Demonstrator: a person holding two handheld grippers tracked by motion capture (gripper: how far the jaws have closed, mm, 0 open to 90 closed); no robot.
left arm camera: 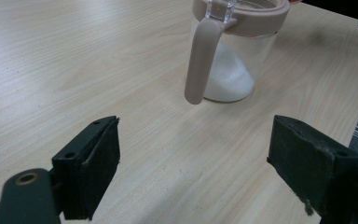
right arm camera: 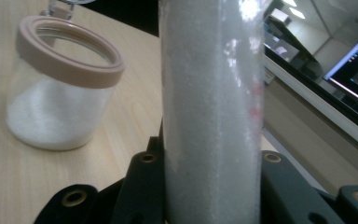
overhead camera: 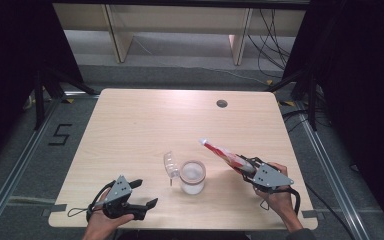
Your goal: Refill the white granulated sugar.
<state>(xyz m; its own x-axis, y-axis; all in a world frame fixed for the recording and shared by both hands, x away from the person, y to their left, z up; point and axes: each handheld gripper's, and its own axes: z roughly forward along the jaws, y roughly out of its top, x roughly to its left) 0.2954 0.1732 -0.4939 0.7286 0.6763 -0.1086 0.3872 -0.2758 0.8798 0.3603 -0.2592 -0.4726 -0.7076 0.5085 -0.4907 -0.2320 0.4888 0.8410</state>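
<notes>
Right gripper view: the right gripper (right arm camera: pixel 209 186) pinches a bag of white grains (right arm camera: pixel 212 93), its top cut off. The jar (overhead camera: pixel 192 176) stands mid-desk (overhead camera: pixel 130 130); the left gripper's (overhead camera: pixel 140 194) jaws are spread, holding nothing.

On my wooden table (overhead camera: pixel 130 125) the clear glass jar with a pink rim (overhead camera: pixel 192 176) stands near my front edge, white powder in it, its hinged clear lid (overhead camera: pixel 170 165) open on its left. My left gripper (overhead camera: pixel 141 194) sits left of it, my right gripper (overhead camera: pixel 246 166) right, clamping a clear tubular packet of white granules (overhead camera: pixel 222 151) angled over the table behind the jar.
</notes>
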